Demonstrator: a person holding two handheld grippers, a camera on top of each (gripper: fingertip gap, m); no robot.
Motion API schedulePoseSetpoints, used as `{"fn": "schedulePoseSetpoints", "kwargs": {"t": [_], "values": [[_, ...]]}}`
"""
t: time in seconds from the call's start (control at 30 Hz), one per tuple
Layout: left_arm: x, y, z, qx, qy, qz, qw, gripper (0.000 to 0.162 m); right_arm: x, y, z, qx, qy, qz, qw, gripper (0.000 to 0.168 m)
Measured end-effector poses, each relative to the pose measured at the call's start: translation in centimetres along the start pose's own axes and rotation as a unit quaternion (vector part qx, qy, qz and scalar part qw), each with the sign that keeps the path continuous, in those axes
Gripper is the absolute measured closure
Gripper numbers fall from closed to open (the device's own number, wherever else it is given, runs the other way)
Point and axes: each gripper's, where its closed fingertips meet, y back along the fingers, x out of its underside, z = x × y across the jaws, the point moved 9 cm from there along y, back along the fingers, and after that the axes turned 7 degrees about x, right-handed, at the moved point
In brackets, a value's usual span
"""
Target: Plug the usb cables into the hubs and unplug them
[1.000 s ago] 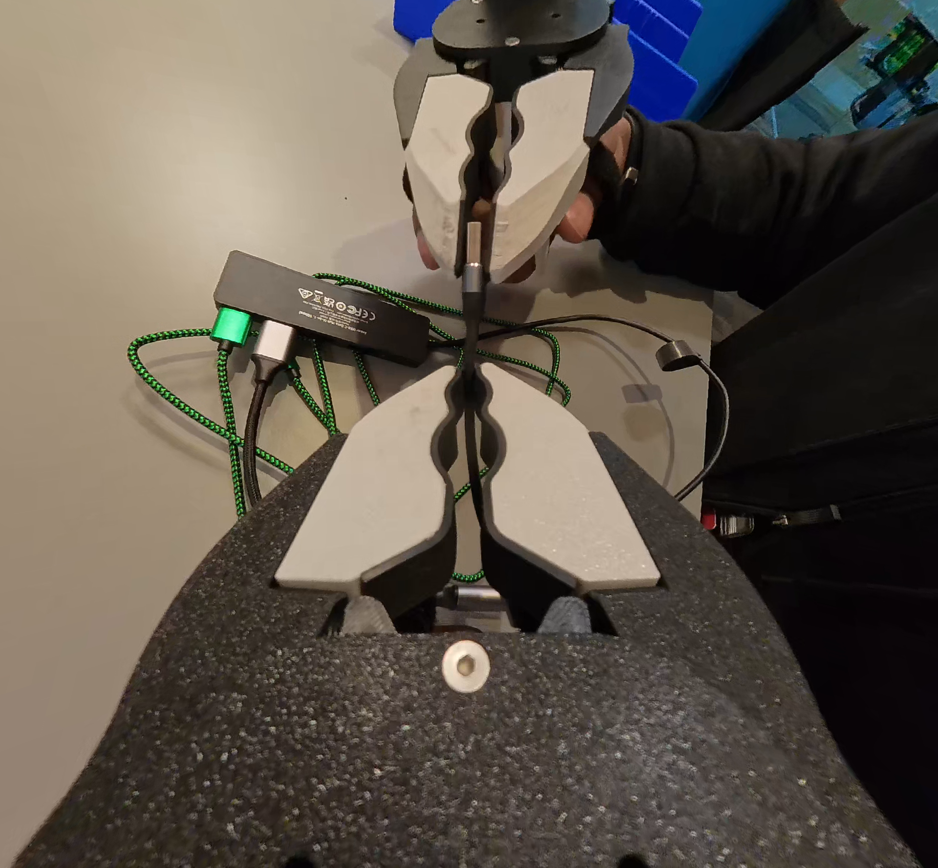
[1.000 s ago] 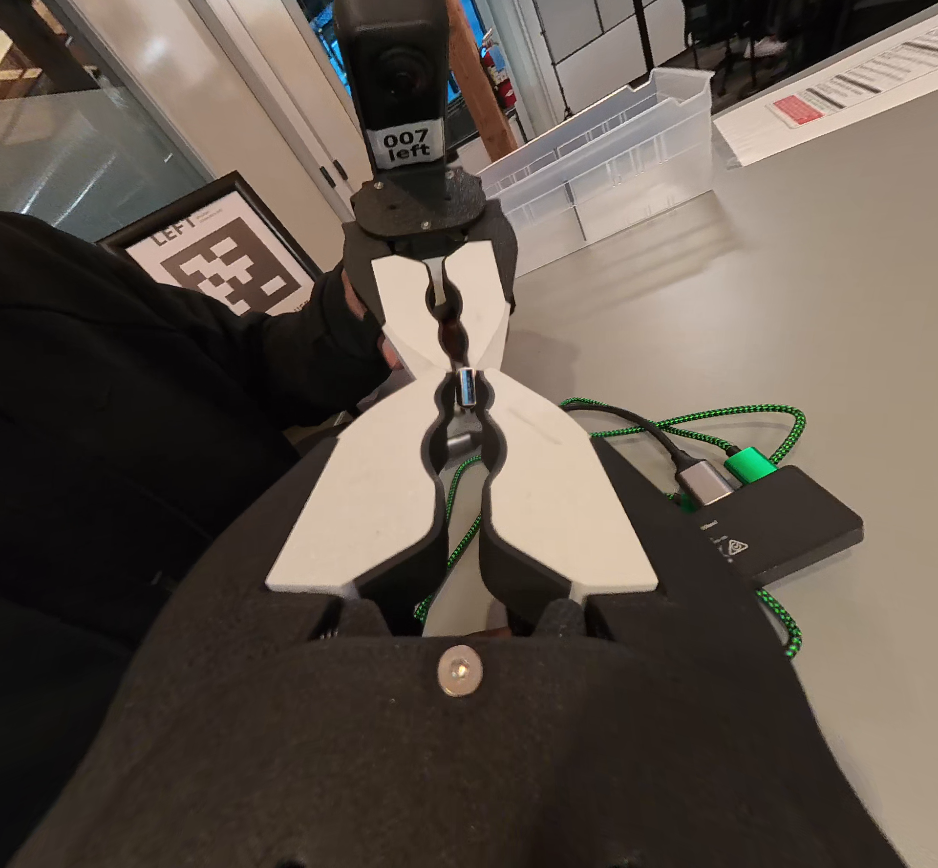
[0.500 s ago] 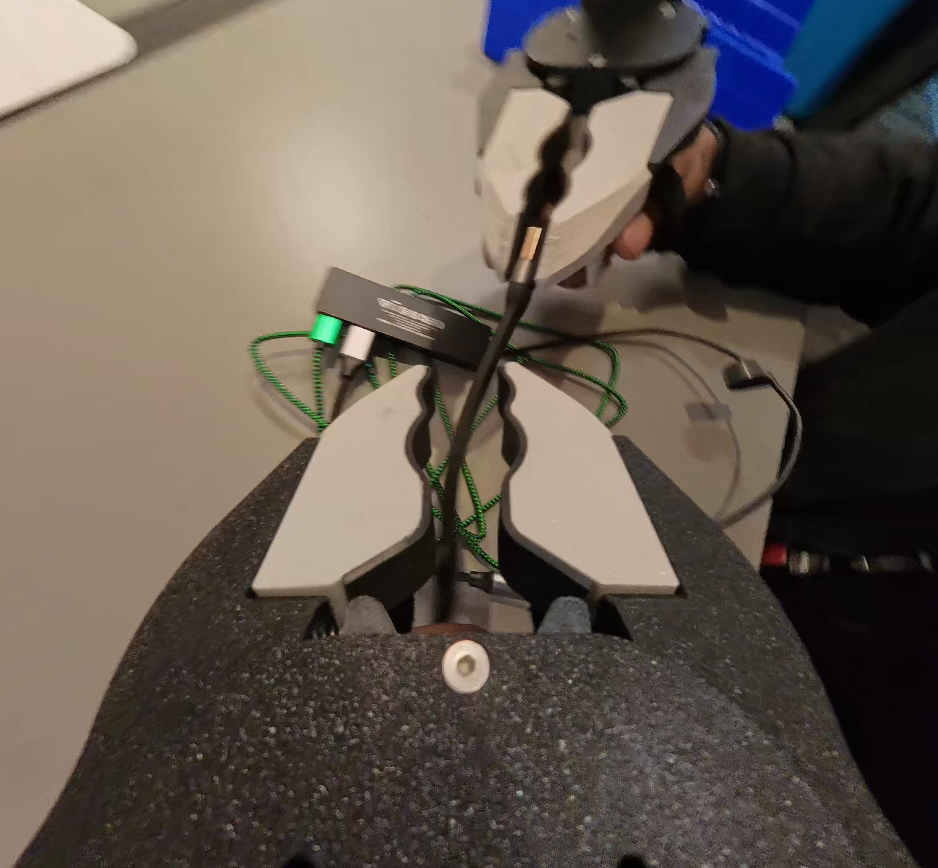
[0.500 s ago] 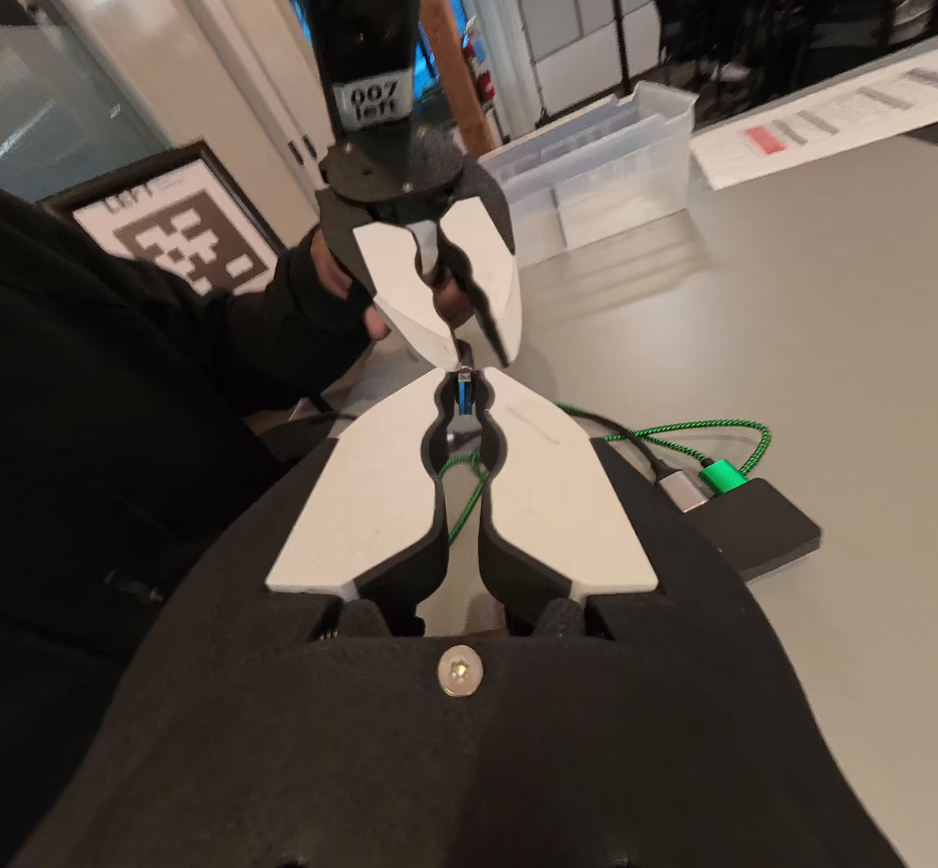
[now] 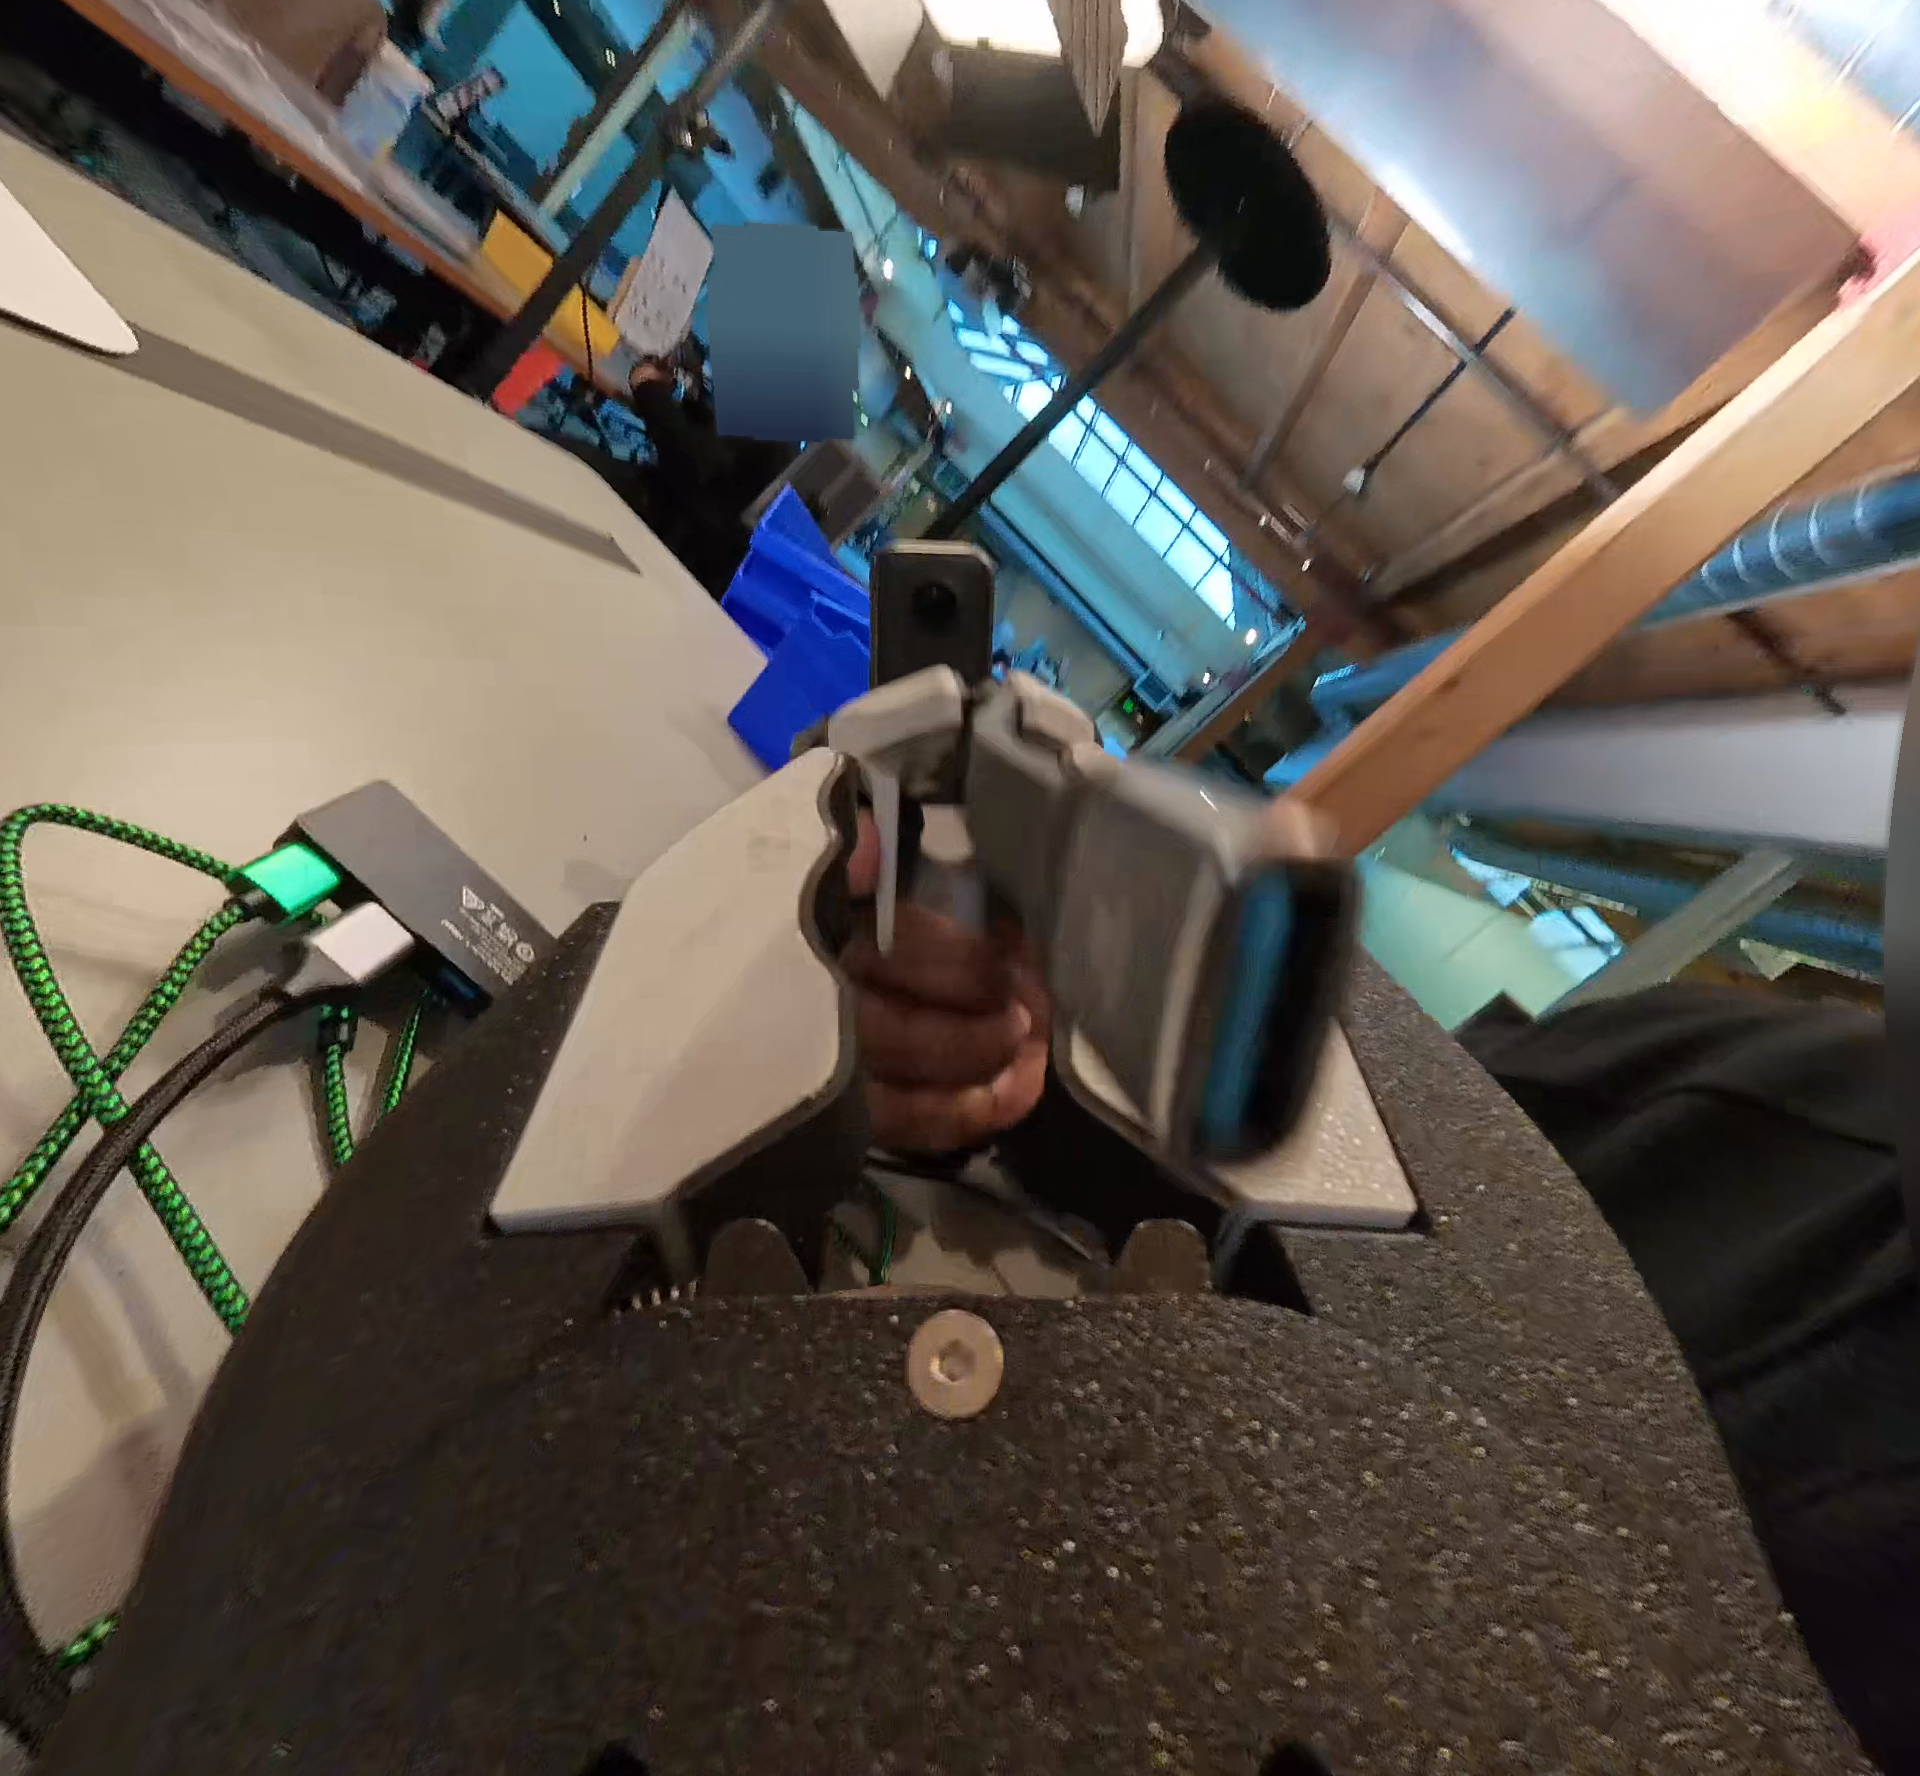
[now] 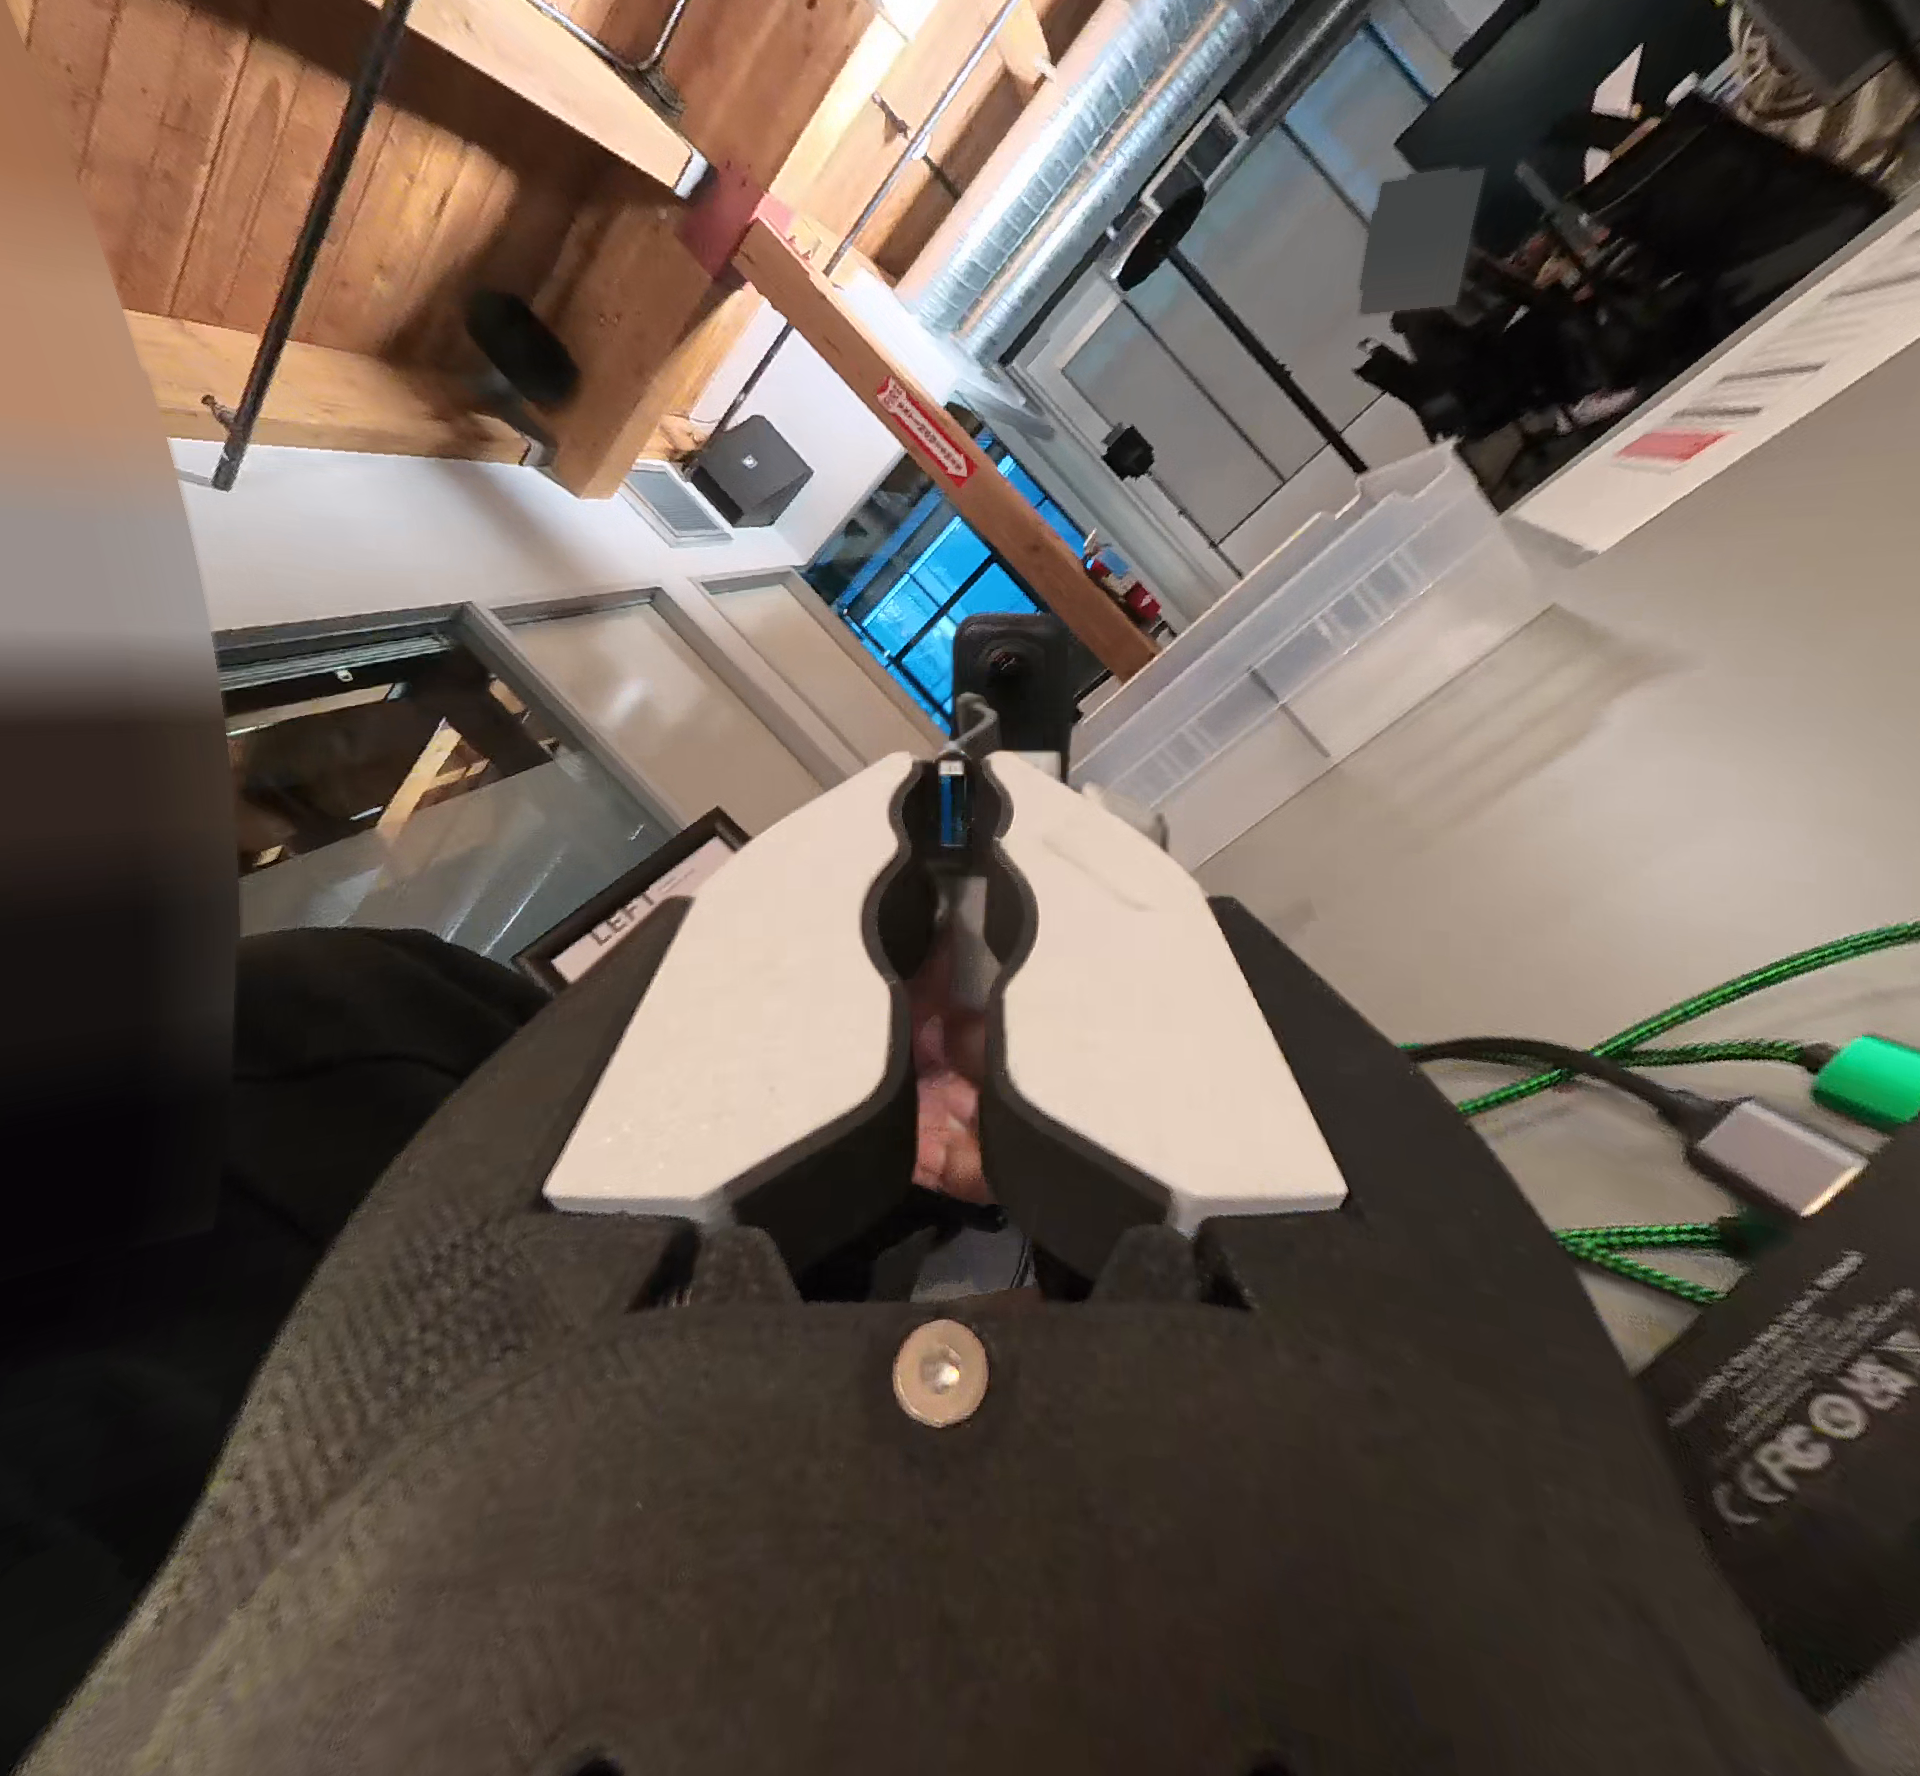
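A: Lower left?
B: Braided green cable [image 5: 99, 1092] and flat black hub [image 5: 416, 879] on the matte desk [image 5: 312, 604].
A: Centre?
B: Left hand-held gripper [image 5: 940, 853] parted, tilted upward; right hand-held gripper [image 6: 951, 776] clamps a metal USB plug [image 6: 953, 817].

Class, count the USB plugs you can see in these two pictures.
3. The green plug and the silver plug sit side by side in the black hub; a blue-tongued plug sits in the right gripper. Others may be hidden.
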Motion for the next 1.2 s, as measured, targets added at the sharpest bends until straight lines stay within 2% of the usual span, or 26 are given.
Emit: {"fn": "schedulePoseSetpoints", "kwargs": {"t": [0.17, 0.3, 0.47, 0.57, 0.73, 0.9, 1.13, 1.2], "values": [[0.0, 0.3, 0.3, 0.0, -0.014, -0.021, 1.0, 0.15, 1.0, -0.7, -0.1, 0.036, 0.01, 0.035, 0.999, 0.162], [-0.4, 1.1, 0.6, -0.015, -0.019, -0.028, 0.999, 0.156, 0.5, -0.5, -0.4, 0.077, 0.039, 0.051, 0.995, 0.156], [-0.6, 1.4, 0.5, -0.018, -0.025, -0.027, 0.999, 0.156, 0.6, -0.6, -0.7, 0.063, 0.015, 0.08, 0.995, 0.145], [-0.4, 1.1, 0.4, -0.015, -0.031, -0.008, 0.999, 0.156, 0.8, -0.7, -0.4, 0.054, 0.018, 0.075, 0.996, 0.164], [-0.5, 1.0, 0.4, -0.023, -0.043, 0.041, 0.998, 0.147, 0.7, -0.5, -0.8, 0.054, -0.004, 0.054, 0.997, 0.165], [-0.8, 1.2, 0.4, -0.015, -0.037, 0.051, 0.998, 0.155, 0.8, -0.6, -0.8, 0.043, -0.005, 0.078, 0.996, 0.165], [-1.2, 1.3, 1.4, -0.019, -0.006, 0.082, 0.996, 0.155, 0.5, -0.3, -1.2, 0.079, 0.01, 0.101, 0.992, 0.164], [-1.6, 1.6, 1.8, -0.047, -0.006, 0.08, 0.996, 0.155, -0.2, 0.4, -1.6, 0.134, 0.046, 0.118, 0.983, 0.151]]}}
